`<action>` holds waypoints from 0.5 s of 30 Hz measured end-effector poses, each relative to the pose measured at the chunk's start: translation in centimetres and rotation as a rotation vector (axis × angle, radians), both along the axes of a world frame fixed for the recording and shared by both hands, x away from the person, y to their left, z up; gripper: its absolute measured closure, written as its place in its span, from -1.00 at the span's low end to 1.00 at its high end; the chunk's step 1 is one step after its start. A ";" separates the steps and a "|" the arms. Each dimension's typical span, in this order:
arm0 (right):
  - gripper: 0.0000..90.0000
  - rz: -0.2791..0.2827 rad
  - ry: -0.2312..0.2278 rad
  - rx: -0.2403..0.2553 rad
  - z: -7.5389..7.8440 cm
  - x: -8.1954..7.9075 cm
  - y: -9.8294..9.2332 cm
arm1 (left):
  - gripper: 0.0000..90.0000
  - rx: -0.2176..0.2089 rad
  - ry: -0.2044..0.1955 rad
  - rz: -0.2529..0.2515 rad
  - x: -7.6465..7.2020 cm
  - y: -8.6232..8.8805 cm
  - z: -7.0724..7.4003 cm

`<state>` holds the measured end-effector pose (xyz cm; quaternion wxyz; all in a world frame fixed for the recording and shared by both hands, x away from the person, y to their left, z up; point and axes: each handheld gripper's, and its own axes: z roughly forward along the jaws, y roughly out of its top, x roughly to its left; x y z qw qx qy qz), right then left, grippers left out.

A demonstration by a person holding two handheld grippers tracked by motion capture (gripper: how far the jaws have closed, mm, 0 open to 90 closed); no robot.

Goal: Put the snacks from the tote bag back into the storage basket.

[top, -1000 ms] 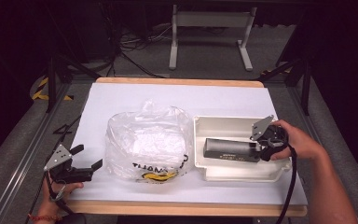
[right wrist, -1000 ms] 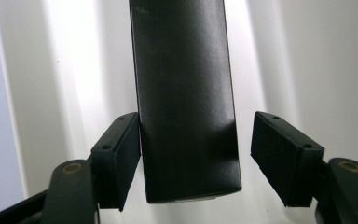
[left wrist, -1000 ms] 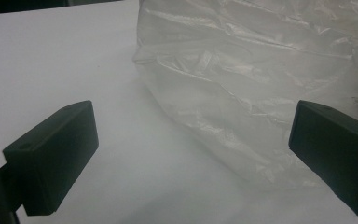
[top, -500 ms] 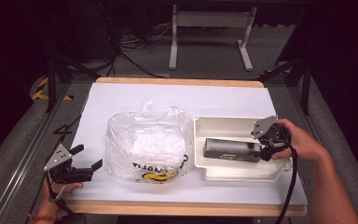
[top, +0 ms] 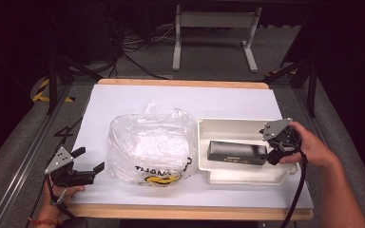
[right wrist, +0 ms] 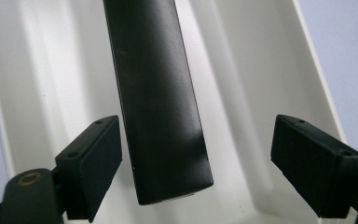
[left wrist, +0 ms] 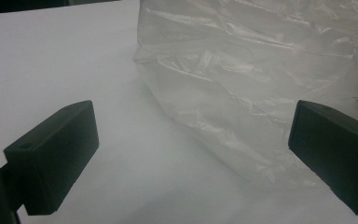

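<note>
Right gripper (top: pixel 272 153) edged back, black box (top: pixel 236 152) unheld

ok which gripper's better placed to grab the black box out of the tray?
Right. The right gripper sits at the near end of the black box inside the white tray, jaws open either side of it. The left gripper is beyond the plastic bag.

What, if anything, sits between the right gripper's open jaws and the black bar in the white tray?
Nothing visible does. The right gripper is open with the near end of the black bar already between its jaws, with bare gaps on both sides. The bar lies alone in the white tray.
</note>
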<state>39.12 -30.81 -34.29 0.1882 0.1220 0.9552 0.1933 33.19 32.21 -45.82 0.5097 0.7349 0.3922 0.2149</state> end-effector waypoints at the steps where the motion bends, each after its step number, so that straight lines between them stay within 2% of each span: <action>1: -0.63 -0.006 -0.006 0.005 0.0 -0.1 -0.1 | -0.95 0.000 -0.001 0.000 0.0 0.0 0.0; 5: -0.69 -0.027 -0.027 0.011 -0.1 -0.3 -0.2 | -0.95 0.000 0.004 0.000 0.0 0.0 0.0; 6: -0.70 -0.030 -0.044 0.013 -0.1 -0.4 -0.3 | -0.95 0.000 0.003 0.000 0.0 0.0 0.0; 15: -0.77 -0.112 -0.101 0.072 -0.1 -1.2 -1.0 | -0.94 0.000 0.000 -0.002 0.0 0.0 0.0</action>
